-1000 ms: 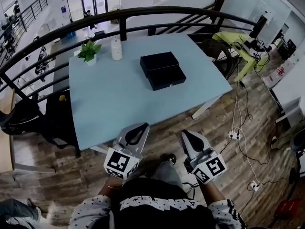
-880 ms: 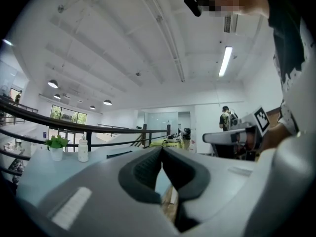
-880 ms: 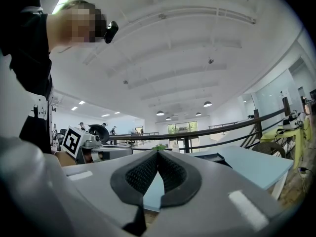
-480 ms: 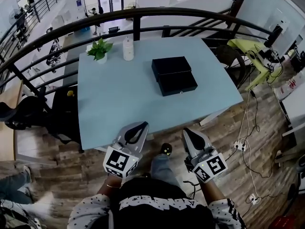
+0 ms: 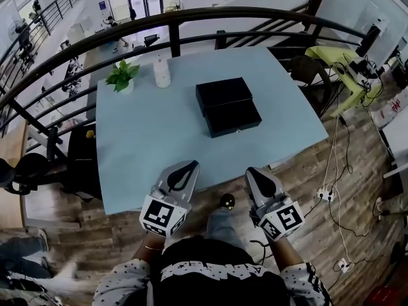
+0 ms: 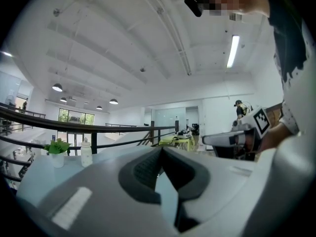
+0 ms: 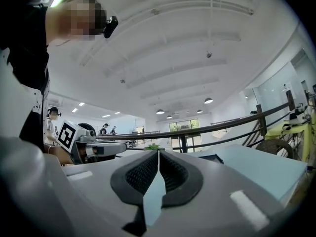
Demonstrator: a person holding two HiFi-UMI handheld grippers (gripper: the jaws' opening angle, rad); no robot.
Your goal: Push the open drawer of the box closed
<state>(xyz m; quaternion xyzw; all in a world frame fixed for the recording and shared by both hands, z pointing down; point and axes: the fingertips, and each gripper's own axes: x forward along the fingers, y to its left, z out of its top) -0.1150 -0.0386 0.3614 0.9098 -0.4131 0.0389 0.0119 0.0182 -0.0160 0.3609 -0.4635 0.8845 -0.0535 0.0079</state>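
In the head view a black box (image 5: pixel 222 94) lies on the far half of the light blue table (image 5: pixel 146 139). Its drawer (image 5: pixel 234 117) stands pulled out toward me. Both grippers hang near my body, well short of the box. My left gripper (image 5: pixel 191 165) is at the table's near edge, jaws shut and empty. My right gripper (image 5: pixel 250 172) is over the floor beside that edge, also shut on nothing. The left gripper view shows the left gripper (image 6: pixel 161 150) with pads together. In the right gripper view, past the right gripper (image 7: pixel 158 154), a corner of the box (image 7: pixel 213 158) shows.
A small potted plant (image 5: pixel 121 76) and a white bottle (image 5: pixel 162 72) stand at the table's far left. A dark curved railing (image 5: pixel 191 19) runs behind the table. A black chair (image 5: pixel 80 164) is at the left, and cables and power strips (image 5: pixel 328 195) lie on the wooden floor to the right.
The head view has shifted, and the table's near edge now lies closer to the grippers. Both grippers stay shut and keep their place in front of my body.
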